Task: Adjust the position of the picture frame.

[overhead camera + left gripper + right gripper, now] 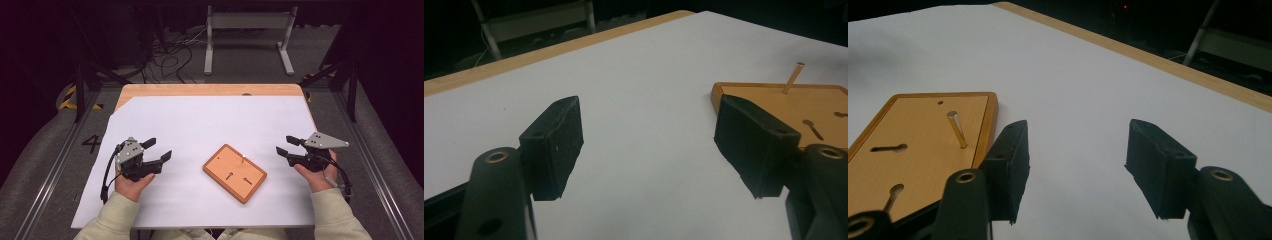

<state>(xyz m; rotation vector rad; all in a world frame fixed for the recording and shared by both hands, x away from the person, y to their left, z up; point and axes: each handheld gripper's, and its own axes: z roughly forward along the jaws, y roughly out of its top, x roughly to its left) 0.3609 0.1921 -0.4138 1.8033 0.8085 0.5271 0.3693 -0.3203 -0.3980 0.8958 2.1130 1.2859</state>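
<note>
A flat orange wooden board (234, 172) lies on the white sheet near the table's front middle, turned at an angle. It has two keyhole slots and a thin metal pin (956, 129) standing upright near one edge. My left gripper (156, 149) is held open to the left of the board, nothing between its jaws. The board (794, 105) and its pin (793, 78) show past the right jaw in the left gripper view. My right gripper (288, 145) is held open to the right of the board (918, 145), also with nothing in it.
A white sheet (210, 120) covers most of the wooden table (210, 90). Beyond the far edge are a white metal stand (247, 37) and loose cables (170, 55) on the floor. Dark frame legs (80, 85) flank the table.
</note>
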